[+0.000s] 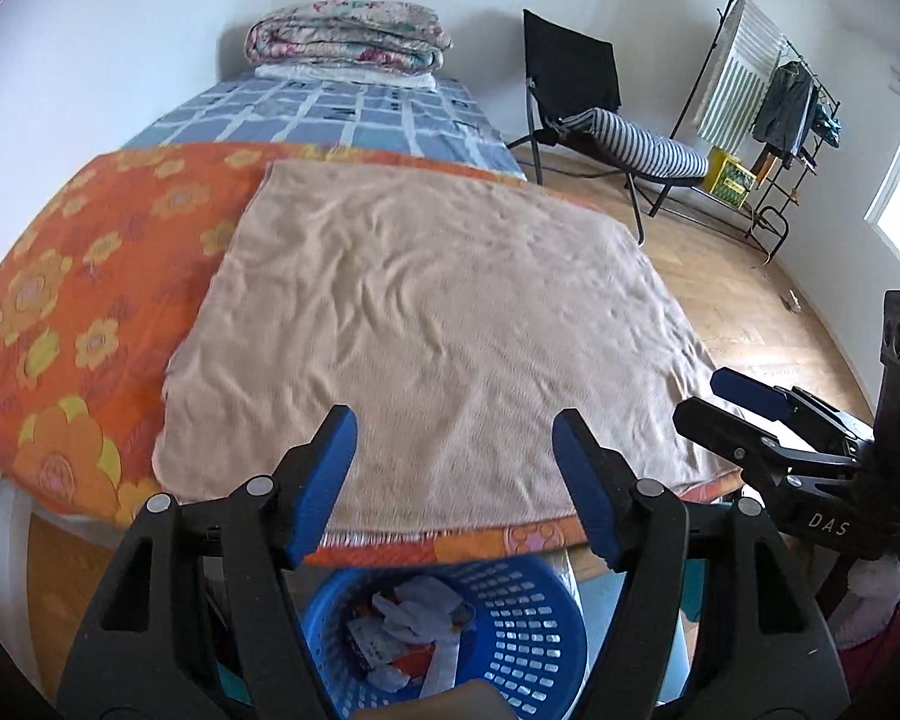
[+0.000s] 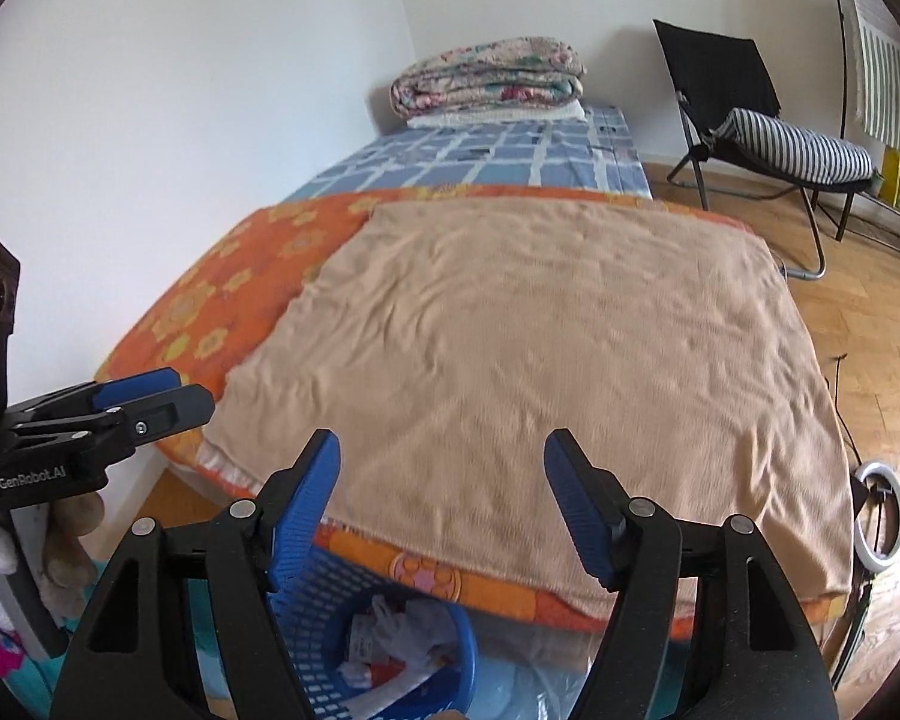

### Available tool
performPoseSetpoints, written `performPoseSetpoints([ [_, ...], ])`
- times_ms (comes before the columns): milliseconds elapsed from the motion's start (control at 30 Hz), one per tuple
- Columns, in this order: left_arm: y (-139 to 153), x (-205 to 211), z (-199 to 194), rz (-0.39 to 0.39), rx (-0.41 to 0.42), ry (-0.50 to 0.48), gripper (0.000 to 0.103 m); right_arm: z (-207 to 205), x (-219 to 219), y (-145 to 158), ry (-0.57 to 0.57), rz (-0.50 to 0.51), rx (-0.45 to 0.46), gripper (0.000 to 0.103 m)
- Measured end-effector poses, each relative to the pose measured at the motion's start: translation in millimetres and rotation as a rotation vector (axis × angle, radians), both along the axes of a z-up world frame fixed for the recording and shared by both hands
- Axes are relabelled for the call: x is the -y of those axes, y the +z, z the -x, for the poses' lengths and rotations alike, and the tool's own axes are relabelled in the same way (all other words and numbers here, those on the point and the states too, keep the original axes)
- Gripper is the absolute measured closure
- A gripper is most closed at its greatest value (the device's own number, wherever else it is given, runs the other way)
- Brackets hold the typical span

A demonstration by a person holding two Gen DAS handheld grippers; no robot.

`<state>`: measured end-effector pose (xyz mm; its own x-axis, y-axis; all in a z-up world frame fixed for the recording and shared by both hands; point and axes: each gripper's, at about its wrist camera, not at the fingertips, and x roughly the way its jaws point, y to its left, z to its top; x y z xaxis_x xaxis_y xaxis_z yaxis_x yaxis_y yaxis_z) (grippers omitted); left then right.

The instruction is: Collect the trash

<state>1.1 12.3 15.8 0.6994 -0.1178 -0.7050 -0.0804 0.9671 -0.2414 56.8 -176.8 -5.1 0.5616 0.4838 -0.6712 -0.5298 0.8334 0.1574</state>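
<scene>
A blue perforated basket [image 1: 510,630] stands on the floor under the table's near edge and holds crumpled white paper and wrappers [image 1: 414,612]. It also shows in the right wrist view [image 2: 330,612] with the trash [image 2: 390,630] inside. My left gripper [image 1: 453,468] is open and empty, above the basket and the near edge of a beige towel [image 1: 426,312]. My right gripper [image 2: 441,480] is open and empty, above the same towel [image 2: 540,360]. Each gripper shows in the other's view, the right one [image 1: 744,402] and the left one [image 2: 162,396].
The towel lies on an orange flowered cloth [image 1: 90,276] over the table. Behind is a bed with a blue checked sheet [image 1: 342,114] and folded quilts [image 1: 348,36]. A black chair [image 1: 582,96], a clothes rack [image 1: 768,90] and a ring light [image 2: 879,516] stand on the wooden floor.
</scene>
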Motion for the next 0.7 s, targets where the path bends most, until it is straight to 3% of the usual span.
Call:
performPoseSetpoints([
  [67,5.4,-1.2,-3.6,0.0,0.02,0.0,0.026,-4.0,1.9,4.5,-0.006,-0.014,0.009,0.033],
  [233,20.4,-1.4,-10.4,-0.036,0.084,0.006,0.026,-12.8,4.9,12.1,-0.019,-0.046,0.038,0.032],
  [333,23.4,-4.7,-14.1,-0.049,0.111,0.03,0.016,-17.6,6.4,11.4,-0.026,-0.059,0.047,0.032],
  [600,16.7,-13.3,-24.6,-0.065,0.1,0.077,0.015,-34.4,22.3,-3.9,-0.069,-0.115,-0.02,0.032],
  [700,16.6,-14.2,-24.9,-0.064,0.106,0.086,0.015,-34.5,27.4,-0.3,-0.086,-0.135,-0.004,0.032],
])
